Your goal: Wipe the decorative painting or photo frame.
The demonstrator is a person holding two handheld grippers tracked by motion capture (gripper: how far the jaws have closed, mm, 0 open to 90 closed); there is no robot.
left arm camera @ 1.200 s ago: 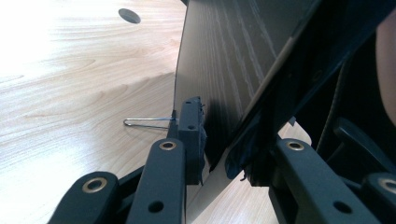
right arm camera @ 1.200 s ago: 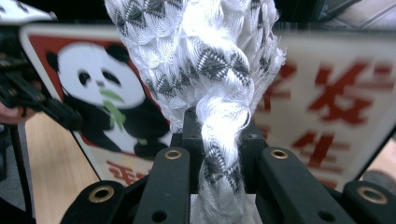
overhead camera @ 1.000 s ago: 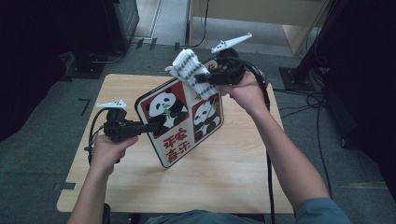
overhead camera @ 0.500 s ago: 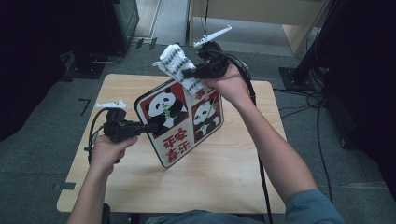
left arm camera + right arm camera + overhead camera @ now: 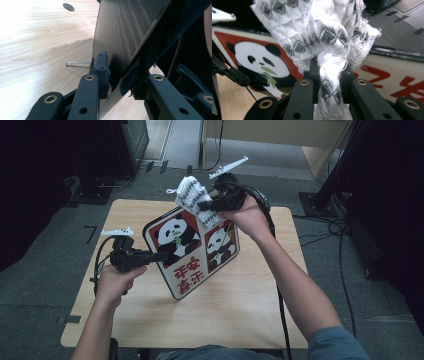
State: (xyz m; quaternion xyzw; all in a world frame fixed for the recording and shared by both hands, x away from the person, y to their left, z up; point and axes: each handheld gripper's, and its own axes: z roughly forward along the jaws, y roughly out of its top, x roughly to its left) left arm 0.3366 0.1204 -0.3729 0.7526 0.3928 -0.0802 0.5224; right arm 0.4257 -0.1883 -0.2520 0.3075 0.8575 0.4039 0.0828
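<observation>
A red panda sign board stands tilted on the wooden table, one corner resting on it. My left gripper is shut on the board's left edge; the left gripper view looks along the board's thin edge clamped between the jaws. My right gripper is shut on a white cloth with grey zigzag pattern, held against the board's top edge. In the right gripper view the cloth bunches between the jaws, with the panda board behind it.
A thin wire clip lies on the table beside the board's edge. A round hole marks the tabletop farther off. Cables trail over the grey floor on the right, and dark equipment stands beyond the table.
My right gripper has carried the cloth leftward along the board's top edge. The left gripper and the board have stayed where they were.
</observation>
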